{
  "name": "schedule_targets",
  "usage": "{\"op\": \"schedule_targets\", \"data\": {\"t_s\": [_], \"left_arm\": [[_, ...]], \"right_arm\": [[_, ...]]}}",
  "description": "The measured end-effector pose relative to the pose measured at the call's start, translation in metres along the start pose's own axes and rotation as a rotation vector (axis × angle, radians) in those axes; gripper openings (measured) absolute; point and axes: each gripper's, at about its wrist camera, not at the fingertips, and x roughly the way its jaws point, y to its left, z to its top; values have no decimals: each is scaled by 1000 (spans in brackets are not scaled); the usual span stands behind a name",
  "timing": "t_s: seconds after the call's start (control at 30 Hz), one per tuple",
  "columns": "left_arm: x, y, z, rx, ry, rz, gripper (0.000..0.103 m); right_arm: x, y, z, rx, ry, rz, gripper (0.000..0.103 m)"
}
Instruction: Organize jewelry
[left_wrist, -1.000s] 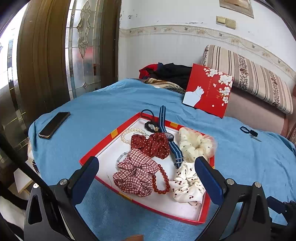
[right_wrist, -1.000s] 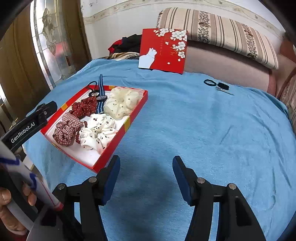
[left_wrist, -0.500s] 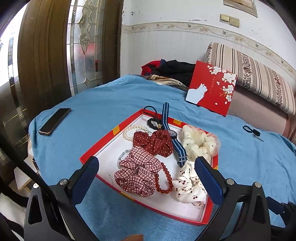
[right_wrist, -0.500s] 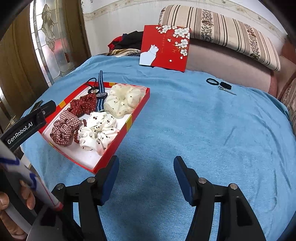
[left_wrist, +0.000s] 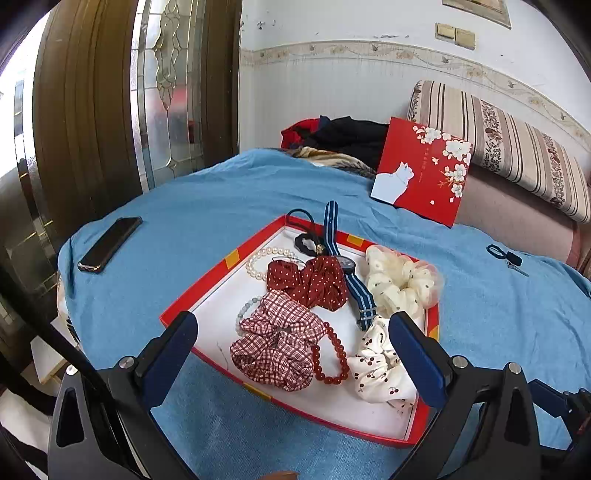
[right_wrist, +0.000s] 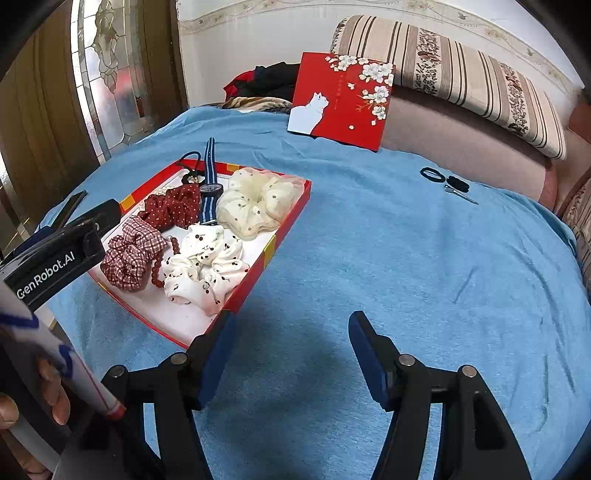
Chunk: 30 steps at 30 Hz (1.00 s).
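A red-rimmed tray (left_wrist: 221, 267) (right_wrist: 286, 225) lies on the blue bedspread. In it are a red plaid scrunchie (left_wrist: 275, 341) (right_wrist: 131, 253), a red dotted scrunchie (left_wrist: 308, 280), a cream scrunchie (left_wrist: 400, 280) (right_wrist: 255, 206), a white cherry-print scrunchie (left_wrist: 380, 365) (right_wrist: 205, 266), a red bead bracelet (left_wrist: 332, 354), a pearl bracelet (left_wrist: 258, 258), a pale bead bracelet (left_wrist: 245, 308), a blue striped watch (left_wrist: 347, 266) and black hair ties (left_wrist: 306, 242). My left gripper (left_wrist: 291, 334) is open above the tray's near part. My right gripper (right_wrist: 290, 332) is open, empty, just right of the tray's near corner.
A black phone (left_wrist: 110, 243) lies left of the tray. A red lid with a white cat (left_wrist: 421, 170) (right_wrist: 340, 99) leans against a striped cushion (right_wrist: 454, 77). Keys and a black hair tie (right_wrist: 447, 182) lie at the far right. Clothes (left_wrist: 343, 138) are heaped at the back.
Both grippers have drawn back and risen slightly, so the tray sits a little farther away in both views. Both stay open and empty.
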Motion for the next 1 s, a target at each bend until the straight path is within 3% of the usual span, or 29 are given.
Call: {"op": "schedule_targets", "data": {"t_s": [1.0], "left_arm": [[21,10,-3,-15,104,-21,103]], "right_arm": [[13,5,4,2,26,-23,73]]}}
